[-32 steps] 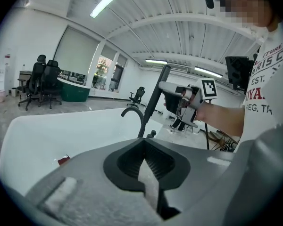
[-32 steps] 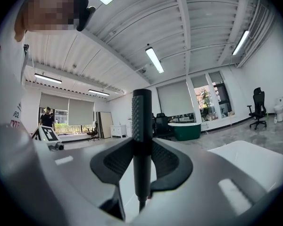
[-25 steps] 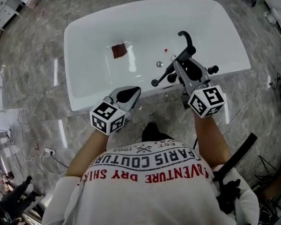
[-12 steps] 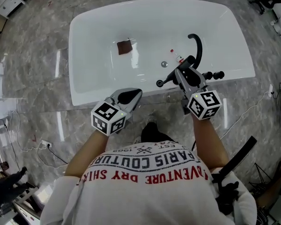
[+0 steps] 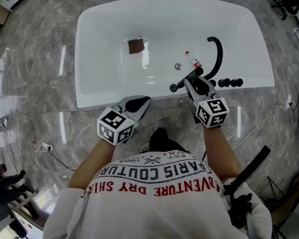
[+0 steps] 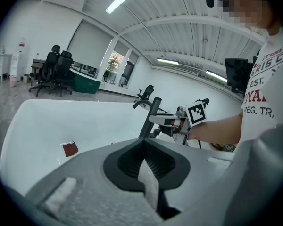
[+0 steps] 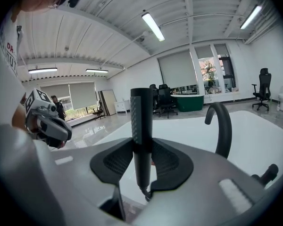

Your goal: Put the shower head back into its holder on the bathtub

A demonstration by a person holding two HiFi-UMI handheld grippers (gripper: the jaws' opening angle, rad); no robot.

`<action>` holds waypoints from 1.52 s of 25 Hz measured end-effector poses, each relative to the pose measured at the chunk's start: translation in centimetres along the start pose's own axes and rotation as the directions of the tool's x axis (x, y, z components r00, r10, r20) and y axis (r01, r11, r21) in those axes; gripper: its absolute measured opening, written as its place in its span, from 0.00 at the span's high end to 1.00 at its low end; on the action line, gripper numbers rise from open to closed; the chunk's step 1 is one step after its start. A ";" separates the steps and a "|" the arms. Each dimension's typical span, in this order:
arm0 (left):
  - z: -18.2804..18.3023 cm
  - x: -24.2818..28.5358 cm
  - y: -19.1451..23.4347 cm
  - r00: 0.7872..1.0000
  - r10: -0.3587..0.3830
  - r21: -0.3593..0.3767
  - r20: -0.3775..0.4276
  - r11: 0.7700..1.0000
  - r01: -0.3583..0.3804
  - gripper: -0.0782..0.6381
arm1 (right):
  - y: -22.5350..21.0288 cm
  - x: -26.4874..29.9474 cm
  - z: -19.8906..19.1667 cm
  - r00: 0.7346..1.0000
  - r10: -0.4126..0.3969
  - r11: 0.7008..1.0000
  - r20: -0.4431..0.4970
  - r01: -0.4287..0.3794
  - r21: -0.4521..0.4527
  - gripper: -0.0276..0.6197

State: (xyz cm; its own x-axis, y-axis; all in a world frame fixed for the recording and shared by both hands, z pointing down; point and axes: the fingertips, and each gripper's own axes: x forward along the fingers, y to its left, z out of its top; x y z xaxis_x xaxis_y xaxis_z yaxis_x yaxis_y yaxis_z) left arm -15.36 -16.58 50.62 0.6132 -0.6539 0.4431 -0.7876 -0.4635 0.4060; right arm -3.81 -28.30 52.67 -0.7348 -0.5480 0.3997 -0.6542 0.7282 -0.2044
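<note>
A white bathtub (image 5: 104, 59) is seen from above on a marbled floor (image 5: 35, 59). A black curved spout (image 5: 218, 51) and black knobs (image 5: 230, 82) are mounted at its near rim. The black shower head (image 5: 179, 84) is clamped by its handle between the pads of the right gripper (image 5: 194, 81) and is held over the near rim, just beside the spout. The left gripper (image 5: 141, 102) is held at the tub's outer edge, its 2 jaws pressed together on nothing. 1 brown cloth (image 5: 135, 46) is lying on the tub bottom.
</note>
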 end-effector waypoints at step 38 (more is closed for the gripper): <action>-3.8 -0.4 2.0 0.997 0.054 -0.110 -0.058 0.992 -0.060 0.89 | -1.2 5.3 -12.7 0.956 -0.007 0.999 -0.293 -0.007 -0.045 0.76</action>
State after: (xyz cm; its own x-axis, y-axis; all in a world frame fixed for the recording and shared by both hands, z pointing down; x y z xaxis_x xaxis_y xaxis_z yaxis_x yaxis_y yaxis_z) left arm -16.89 -14.99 54.28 0.5723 -0.6423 0.5099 -0.8117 -0.3550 0.4638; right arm -4.67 -26.84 66.40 -0.6455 -0.4082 0.6455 -0.6404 0.7498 -0.1663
